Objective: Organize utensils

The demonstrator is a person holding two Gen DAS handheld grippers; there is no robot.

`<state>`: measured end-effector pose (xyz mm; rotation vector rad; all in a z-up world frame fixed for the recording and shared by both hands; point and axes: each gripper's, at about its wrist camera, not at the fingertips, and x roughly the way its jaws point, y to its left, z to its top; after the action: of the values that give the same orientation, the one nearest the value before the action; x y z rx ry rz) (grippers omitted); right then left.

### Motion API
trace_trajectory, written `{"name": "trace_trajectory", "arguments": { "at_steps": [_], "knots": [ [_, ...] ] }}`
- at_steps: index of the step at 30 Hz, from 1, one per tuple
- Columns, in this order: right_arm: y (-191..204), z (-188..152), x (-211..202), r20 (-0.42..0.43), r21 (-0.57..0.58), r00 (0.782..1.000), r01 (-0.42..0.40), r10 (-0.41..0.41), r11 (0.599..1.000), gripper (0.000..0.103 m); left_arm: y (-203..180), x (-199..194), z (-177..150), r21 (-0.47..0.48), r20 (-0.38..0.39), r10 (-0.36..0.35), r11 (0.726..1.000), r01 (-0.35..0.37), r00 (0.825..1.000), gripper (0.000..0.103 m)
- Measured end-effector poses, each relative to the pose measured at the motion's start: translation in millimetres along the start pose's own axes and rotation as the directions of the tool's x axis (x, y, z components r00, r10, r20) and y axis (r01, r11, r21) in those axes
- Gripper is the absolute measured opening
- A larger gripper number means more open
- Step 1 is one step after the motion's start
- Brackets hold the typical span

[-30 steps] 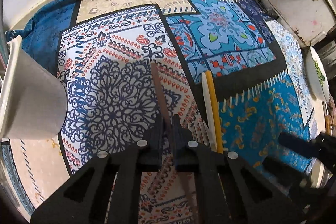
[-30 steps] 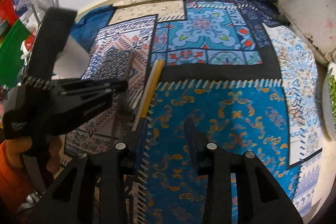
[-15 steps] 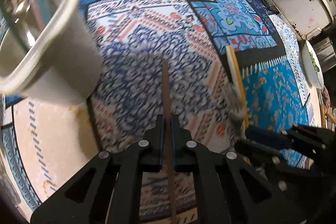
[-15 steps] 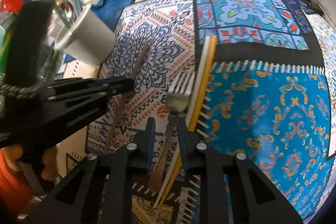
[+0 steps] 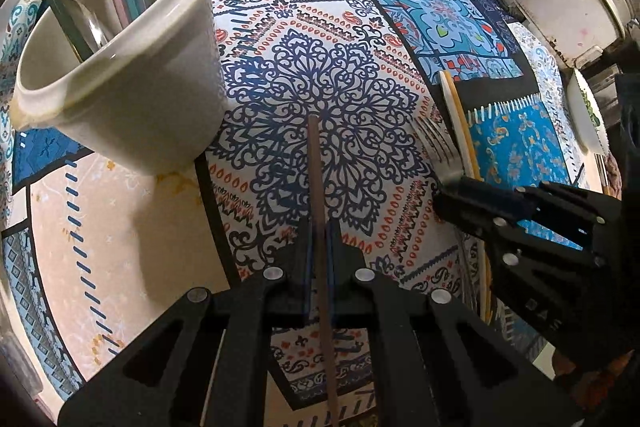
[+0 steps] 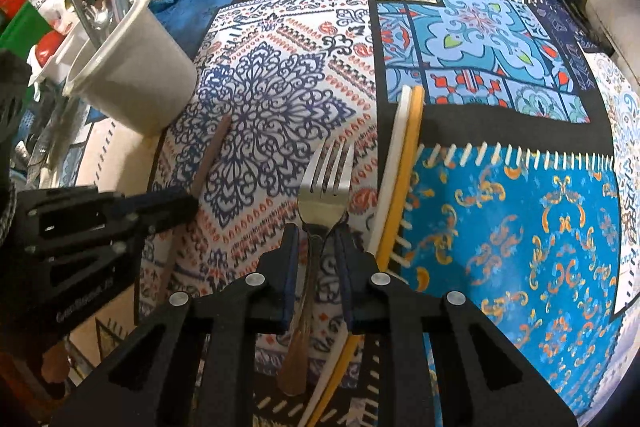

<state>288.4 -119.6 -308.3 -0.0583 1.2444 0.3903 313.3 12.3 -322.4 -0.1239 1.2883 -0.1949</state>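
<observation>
The patterned blue, white and orange tablecloth (image 5: 340, 75) carries everything. The tall off-white ceramic utensil holder (image 5: 132, 75), already stocked with spoons, stands ahead and to the left of my left gripper (image 5: 319, 259), nearer that hand than my right. My left gripper pinches a thin brown wooden chopstick (image 5: 316, 187), long axis pointing forward. My right gripper (image 6: 316, 259) has just closed around the neck of a silver metal fork (image 6: 326, 183), tines forward, beside the white and yellow chopsticks (image 6: 404, 163); pad contact unclear.
</observation>
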Motion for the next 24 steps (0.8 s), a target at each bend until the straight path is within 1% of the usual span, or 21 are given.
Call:
{"name": "trace_trajectory", "arguments": {
  "at_steps": [4, 7, 8, 10, 13, 17, 21, 24],
  "knots": [
    [11.4, 5.4, 6.7, 0.029, -0.034, 0.998, 0.05, -0.049, 0.998, 0.017, 0.1, 1.0, 1.6, 0.008, -0.004, -0.002, 1.0, 0.002, 1.0, 0.005],
    [18.5, 6.9, 11.3, 0.047, -0.066, 0.995, 0.086, -0.083, 0.994, 0.016, -4.7, 2.9, 4.9, 0.033, -0.024, 0.022, 0.999, -0.021, 0.999, 0.005],
    [18.9, 8.2, 12.7, 0.05, -0.065, 0.995, 0.087, -0.084, 0.994, 0.015, -5.5, 3.2, 5.3, 0.041, -0.027, 0.028, 0.999, -0.027, 0.999, 0.005],
    [15.9, 9.8, 12.7, 0.048, -0.06, 0.996, 0.084, -0.081, 0.995, 0.01, -9.5, 4.7, 6.9, 0.065, -0.033, 0.047, 0.997, -0.045, 0.998, 0.005],
    [7.5, 9.8, 9.7, 0.038, -0.028, 0.998, 0.044, -0.043, 0.999, 0.009, -15.0, 6.6, 7.5, 0.103, -0.029, 0.074, 0.992, -0.071, 0.997, 0.005],
    [3.7, 8.9, 2.2, 0.051, -0.021, 0.998, 0.038, -0.037, 0.999, 0.009, -19.7, 7.1, 6.4, 0.142, -0.01, 0.092, 0.986, -0.09, 0.996, 0.005],
    [1.8, 7.7, -12.8, 0.083, -0.022, 0.996, 0.037, -0.035, 0.999, 0.009, -16.2, 5.9, 6.8, 0.134, -0.01, 0.083, 0.988, -0.081, 0.997, 0.004],
    [-1.8, 5.9, -28.9, 0.112, -0.019, 0.993, 0.03, -0.028, 0.999, 0.009, -16.4, 0.4, 6.5, 0.129, 0.008, 0.088, 0.988, -0.088, 0.996, 0.004]
  ]
}}
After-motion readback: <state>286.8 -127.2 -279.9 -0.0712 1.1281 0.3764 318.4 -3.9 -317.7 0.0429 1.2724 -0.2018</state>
